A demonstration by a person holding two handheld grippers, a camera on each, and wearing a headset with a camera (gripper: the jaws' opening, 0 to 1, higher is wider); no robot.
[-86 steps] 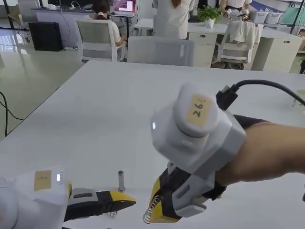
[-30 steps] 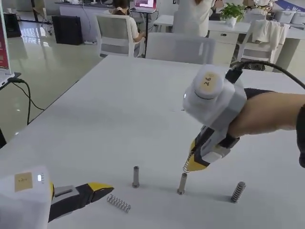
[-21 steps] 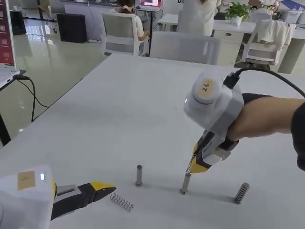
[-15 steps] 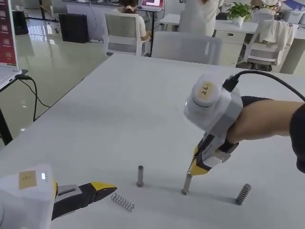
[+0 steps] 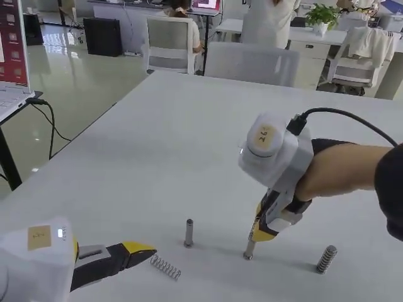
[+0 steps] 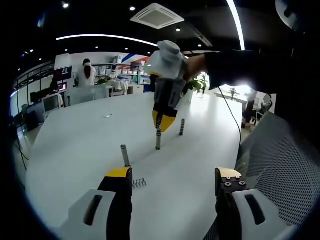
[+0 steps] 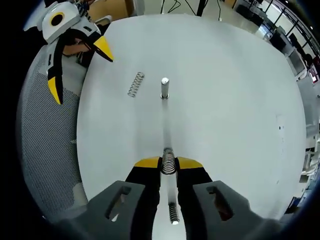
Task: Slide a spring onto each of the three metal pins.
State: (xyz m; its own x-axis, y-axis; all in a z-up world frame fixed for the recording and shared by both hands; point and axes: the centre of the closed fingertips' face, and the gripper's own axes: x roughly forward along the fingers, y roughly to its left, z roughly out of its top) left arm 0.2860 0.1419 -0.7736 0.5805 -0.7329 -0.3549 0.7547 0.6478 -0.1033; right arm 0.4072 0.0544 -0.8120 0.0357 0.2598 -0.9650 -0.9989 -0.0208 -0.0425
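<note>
Open-plan office: white tables (image 5: pixel 157 126), chairs (image 5: pixel 169 41), laptop (image 5: pixel 12 56), potted plant (image 5: pixel 322 14), strip lights (image 6: pixel 100 36).

Your head view is bright and evenly lit. The white surface (image 5: pixel 157 126) looks pale, with only soft, short shadows at lower centre. The glossy floor (image 5: pixel 75 69) at upper left throws back light. In your left gripper view the ceiling is dark, cut by strip lights (image 6: pixel 100 35), and a blown-out glare sits at mid right. Both gripper views bow strongly toward their edges. In your right gripper view the surface is nearly washed out, and the pin (image 7: pixel 164 132) at lower centre smears into a blur.
</note>
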